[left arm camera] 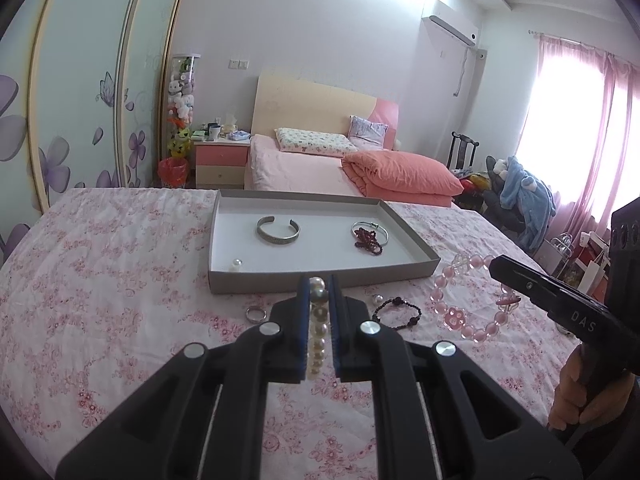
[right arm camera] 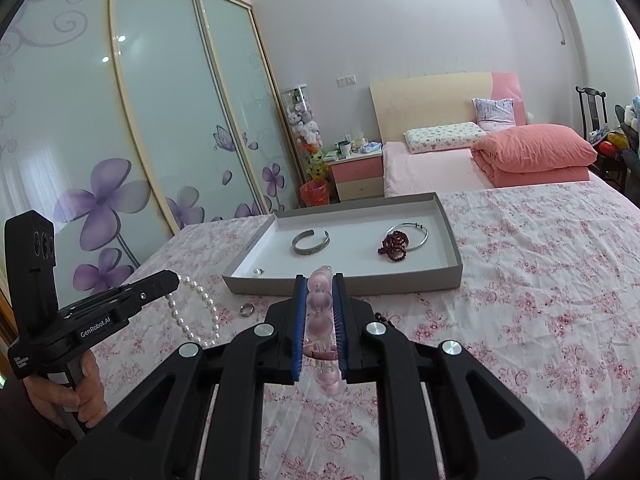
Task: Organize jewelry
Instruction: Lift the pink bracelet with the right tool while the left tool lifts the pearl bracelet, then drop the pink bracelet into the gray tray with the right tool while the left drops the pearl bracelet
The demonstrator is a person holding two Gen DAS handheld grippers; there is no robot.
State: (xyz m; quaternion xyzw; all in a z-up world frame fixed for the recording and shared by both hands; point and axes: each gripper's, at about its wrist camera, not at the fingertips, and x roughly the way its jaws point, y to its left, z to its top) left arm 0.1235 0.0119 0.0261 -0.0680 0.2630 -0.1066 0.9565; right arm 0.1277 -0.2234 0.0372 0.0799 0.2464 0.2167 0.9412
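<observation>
Both grippers clamped on bracelets, just short of the tray.

The left gripper [left arm camera: 319, 280] has its jaws closed on a pearl bracelet [left arm camera: 319, 322], the strand running back between its blue pads. The right gripper [right arm camera: 319, 278] is likewise closed, on a pink bead bracelet [right arm camera: 320, 328]. Just ahead of both sits the grey tray [left arm camera: 224, 216] on the flowered bedspread [left arm camera: 100, 280], holding a silver cuff [left arm camera: 278, 231], a thin bangle [left arm camera: 370, 232] with dark red beads [left arm camera: 366, 242] across it, and one loose pearl [left arm camera: 236, 265]. Just left of and below the left gripper's tips lies a silver ring [left arm camera: 255, 314]; just right of them, a dark bead bracelet [left arm camera: 397, 310] and a small pearl [left arm camera: 377, 299].
</observation>
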